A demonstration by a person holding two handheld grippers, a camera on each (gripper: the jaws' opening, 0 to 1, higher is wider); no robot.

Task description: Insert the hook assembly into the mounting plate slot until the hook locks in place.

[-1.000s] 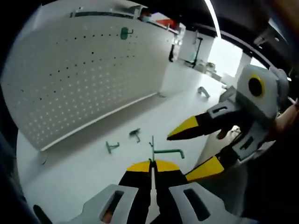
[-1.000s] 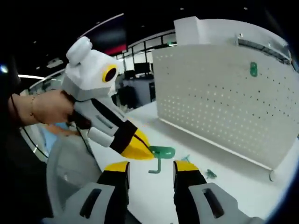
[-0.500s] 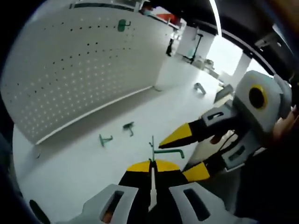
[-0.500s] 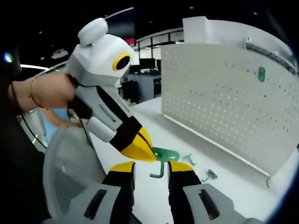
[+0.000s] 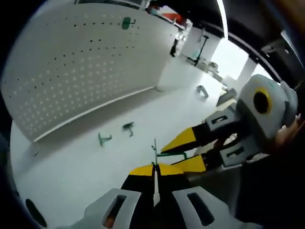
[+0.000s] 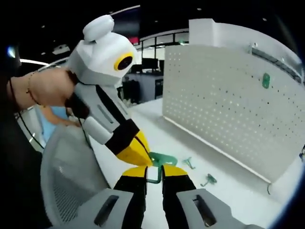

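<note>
Two grippers met over the white bench, both at one green hook assembly. Left gripper: jaws pressed together, pinching the hook assembly's flat plate edge-on, seen as a thin green line rising from the yellow tips in the left gripper view. Same piece in the right gripper view: green plate held at the tip of the left gripper, wire hook hanging down from it between the right gripper's own jaws. Right gripper: jaws drawn narrow about the hook wire, a slim gap left between the yellow tips; contact with the wire not possible to tell. In the left gripper view, right gripper reaching in from the right, a hand behind it, one yellow tip above the green wire and one below.

Beyond, standing upright at the back of the bench, a white pegboard mounting plate with a green hook already hung near its top edge. Two loose green hooks lying on the bench in front of the pegboard, well apart from the grippers. Hand wrapped round the left gripper's handle in the right gripper view, with a grey mesh chair back below it.
</note>
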